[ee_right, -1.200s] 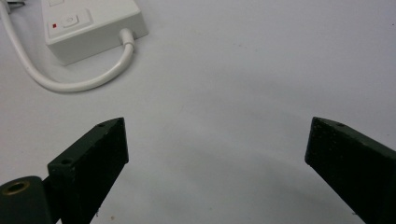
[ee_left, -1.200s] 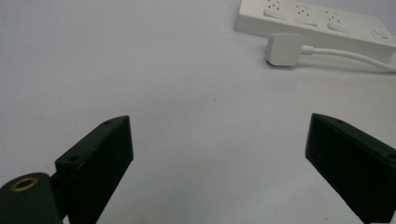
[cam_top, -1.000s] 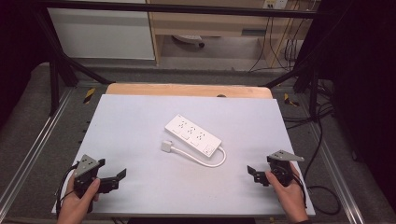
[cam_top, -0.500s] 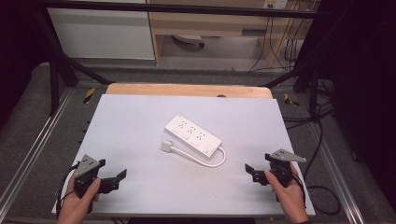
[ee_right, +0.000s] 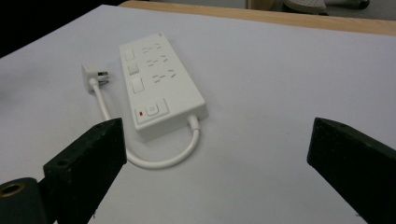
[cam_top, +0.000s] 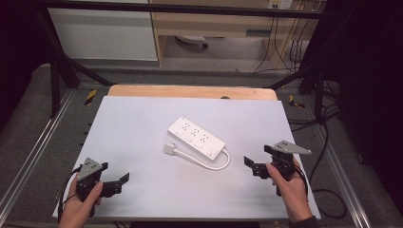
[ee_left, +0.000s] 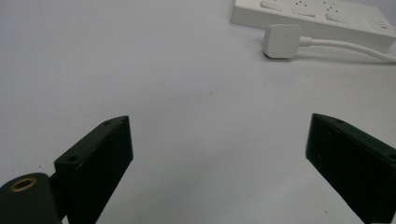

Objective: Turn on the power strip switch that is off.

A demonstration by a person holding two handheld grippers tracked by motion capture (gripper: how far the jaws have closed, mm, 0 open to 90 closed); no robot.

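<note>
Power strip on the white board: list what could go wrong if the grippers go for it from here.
1. The short cable loops from the power strip back to its plug; lifting either end would likely drag the other along.
2. The strip looks flat and broad; the right gripper, jaws open, may slip off unless it takes the strip across its narrow side.
3. The left gripper is open and nearest the plug, a small, low thing that could skid on the smooth board.

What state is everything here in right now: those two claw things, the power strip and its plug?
Left gripper: open, empty, low over the table.
Right gripper: open, empty, aimed at the strip.
Power strip: flat on the table, sockets up, nothing plugged in.
Plug: unplugged, lying beside the strip.
Cord: looped, slack.
</note>
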